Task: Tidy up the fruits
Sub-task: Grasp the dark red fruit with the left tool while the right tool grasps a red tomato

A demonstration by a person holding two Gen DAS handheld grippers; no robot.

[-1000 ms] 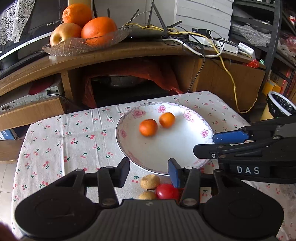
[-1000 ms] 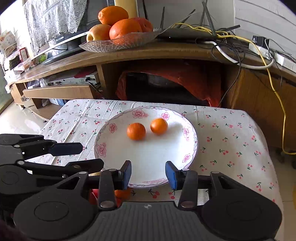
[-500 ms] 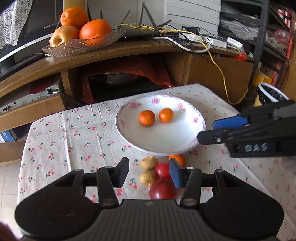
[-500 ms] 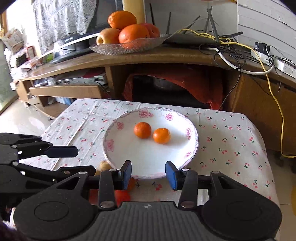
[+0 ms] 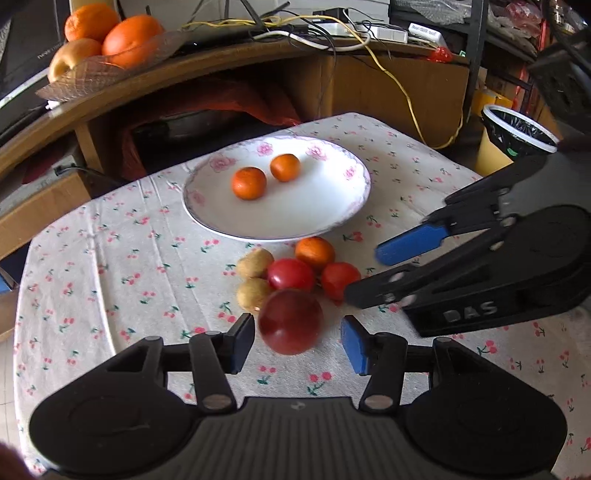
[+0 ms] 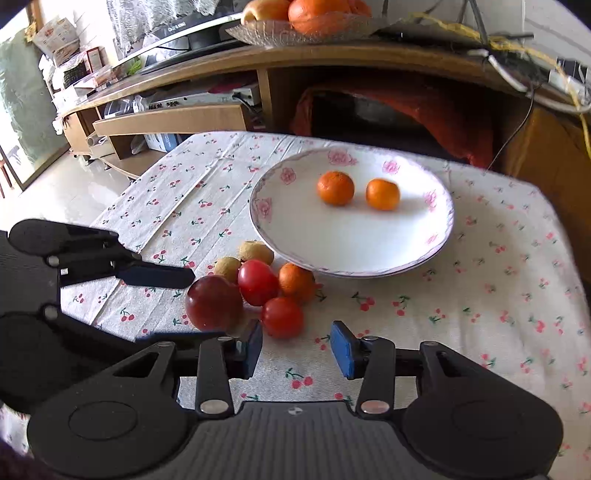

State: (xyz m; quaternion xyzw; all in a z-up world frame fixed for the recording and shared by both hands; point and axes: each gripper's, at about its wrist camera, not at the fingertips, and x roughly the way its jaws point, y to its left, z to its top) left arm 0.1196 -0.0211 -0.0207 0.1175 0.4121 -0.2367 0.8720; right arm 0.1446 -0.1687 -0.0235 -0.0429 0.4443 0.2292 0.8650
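Left gripper (image 5: 297, 341) fingers spread wide around the dark red apple (image 5: 290, 321) (contact unclear). Right gripper (image 6: 295, 349) fingers spread, holding nothing, near a tomato (image 6: 282, 317).

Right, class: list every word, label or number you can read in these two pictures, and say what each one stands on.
"DAS": raised letters on the right tool, seen from the left wrist view.
White lettering on the dark TV frame: too blurred to read.
Print on the papers and boxes on the far shelf: too small to read.
No other text visible.
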